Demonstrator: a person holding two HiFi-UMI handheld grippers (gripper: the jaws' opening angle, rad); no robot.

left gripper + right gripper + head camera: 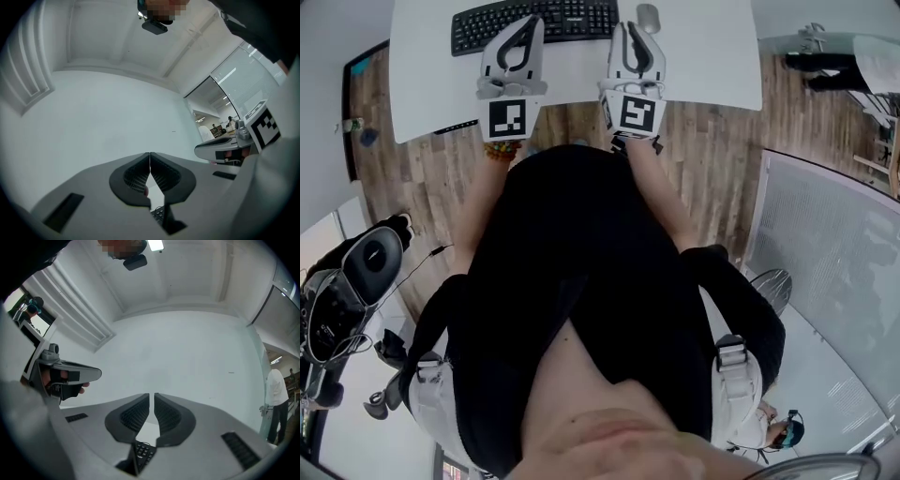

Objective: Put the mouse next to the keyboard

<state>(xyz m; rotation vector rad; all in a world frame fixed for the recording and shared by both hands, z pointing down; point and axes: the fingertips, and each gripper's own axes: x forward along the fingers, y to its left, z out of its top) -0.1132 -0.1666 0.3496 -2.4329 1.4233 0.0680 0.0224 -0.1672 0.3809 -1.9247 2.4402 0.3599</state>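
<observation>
- Left gripper (149, 161): jaws pressed together, nothing between them; its tip sits over the front edge of the flat black keyboard (572, 19).
- Right gripper (152, 401): jaws drawn in to a thin slit, empty.
- Small grey rounded mouse (648, 17): on the white bench (712, 66), just right of the keyboard's right end, close beside the right gripper's tip, not held.

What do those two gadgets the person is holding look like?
The left gripper and right gripper are pale grey, with black ribbed pads on two tapering jaws. Each carries a cube with black-and-white square markers. A beaded bracelet circles the left wrist; the top is black.
</observation>
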